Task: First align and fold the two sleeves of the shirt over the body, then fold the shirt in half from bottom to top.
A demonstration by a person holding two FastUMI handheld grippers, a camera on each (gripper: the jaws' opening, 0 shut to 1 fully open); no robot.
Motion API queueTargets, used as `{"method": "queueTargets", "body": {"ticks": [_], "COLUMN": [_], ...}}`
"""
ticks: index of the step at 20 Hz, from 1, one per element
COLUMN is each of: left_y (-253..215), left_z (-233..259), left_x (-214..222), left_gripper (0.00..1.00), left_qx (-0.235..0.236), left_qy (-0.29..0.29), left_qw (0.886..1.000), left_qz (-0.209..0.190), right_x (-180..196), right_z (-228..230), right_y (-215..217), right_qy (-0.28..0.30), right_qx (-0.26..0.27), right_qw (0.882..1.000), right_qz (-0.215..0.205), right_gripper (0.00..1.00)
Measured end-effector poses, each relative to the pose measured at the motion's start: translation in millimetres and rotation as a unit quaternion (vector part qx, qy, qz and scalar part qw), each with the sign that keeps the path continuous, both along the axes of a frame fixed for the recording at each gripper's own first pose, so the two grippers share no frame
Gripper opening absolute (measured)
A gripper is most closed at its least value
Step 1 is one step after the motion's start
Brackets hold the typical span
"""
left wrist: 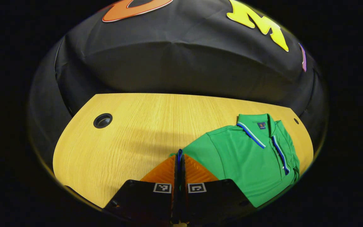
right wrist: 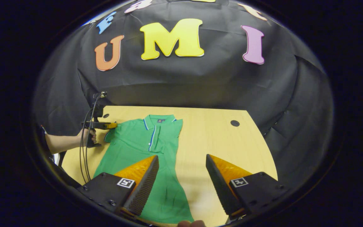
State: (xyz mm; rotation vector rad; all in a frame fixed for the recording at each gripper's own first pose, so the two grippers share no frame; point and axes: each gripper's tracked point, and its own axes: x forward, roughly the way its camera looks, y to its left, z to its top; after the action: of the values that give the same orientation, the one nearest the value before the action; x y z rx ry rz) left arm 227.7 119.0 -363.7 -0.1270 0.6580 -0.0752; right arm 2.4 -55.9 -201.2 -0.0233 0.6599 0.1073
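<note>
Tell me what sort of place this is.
Likely a recording booth: black cloth wall behind a wooden table, a green polo shirt on it, and a person's hand holding a cabled gripper.

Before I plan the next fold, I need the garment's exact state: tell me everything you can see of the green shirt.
The green shirt is a polo of fine knit-looking fabric, its collar and button placket edged with white and blue stripes. It lies flat on the wooden table, collar toward the booth wall, hem nearest the right gripper, which hovers open above it. The sleeve on that side already looks folded in. The left gripper is shut on the other sleeve's blue-trimmed cuff at the shirt's edge.
</note>
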Motion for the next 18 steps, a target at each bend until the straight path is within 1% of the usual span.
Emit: {"method": "queueTargets", "body": {"ticks": [1,2,3,4,7,9,11,12,13,14,16,18], "left_y": [-2.8,-7.8,-14.2,-20.4,-36.5,-56.4,-77.8,-89.8,-101.4,-116.2,-142.0,-169.6], "left_z": [11.5,19.9,26.0,32.3,56.2,73.0,85.7,89.8,91.9,92.5,91.1,85.0], "left_x": [1.4,1.3,0.5,-1.4,-3.7,-4.2,-3.6,-3.5,-4.1,-5.0,-6.0,-7.4], "left_gripper": [0.04,0.04,0.04,0.03,0.03,0.04,0.03,0.04,0.07,0.04,0.03,0.03], "left_qx": [-0.006,-0.008,-0.008,-0.008,-0.011,-0.024,-0.025,-0.020,-0.017,-0.015,-0.007,-0.008], "left_qy": [-0.013,-0.021,-0.022,-0.020,-0.021,-0.020,-0.019,-0.018,-0.018,-0.014,-0.006,0.003], "left_qw": [1.000,1.000,1.000,1.000,1.000,0.999,1.000,1.000,1.000,1.000,1.000,1.000], "left_qz": [0.001,-0.001,-0.005,-0.007,0.004,0.006,0.002,-0.003,-0.009,-0.015,-0.023,-0.029], "right_x": [-0.7,-0.8,-0.6,-1.7,-7.0,-12.6,-20.1,-25.7,-30.4,-35.2,-45.1,-55.5], "right_z": [2.1,2.9,3.8,2.8,8.4,12.7,17.0,18.1,19.8,20.3,20.0,19.0], "right_y": [-2.7,-5.1,-8.0,-9.7,-20.2,-30.7,-44.3,-51.9,-59.6,-67.8,-82.6,-97.0], "right_qy": [-0.006,-0.012,-0.015,-0.016,-0.023,-0.033,-0.041,-0.045,-0.048,-0.050,-0.052,-0.054], "right_qx": [0.000,0.000,0.002,0.008,0.026,0.033,0.039,0.043,0.046,0.049,0.053,0.057], "right_qw": [1.000,1.000,1.000,1.000,0.999,0.998,0.997,0.996,0.995,0.995,0.993,0.991], "right_qz": [-0.004,-0.008,-0.013,-0.017,-0.032,-0.041,-0.053,-0.061,-0.068,-0.078,-0.095,-0.111], "right_gripper": [0.94,0.96,0.96,0.94,0.94,0.94,0.94,0.94,0.94,0.94,0.94,0.94]}}
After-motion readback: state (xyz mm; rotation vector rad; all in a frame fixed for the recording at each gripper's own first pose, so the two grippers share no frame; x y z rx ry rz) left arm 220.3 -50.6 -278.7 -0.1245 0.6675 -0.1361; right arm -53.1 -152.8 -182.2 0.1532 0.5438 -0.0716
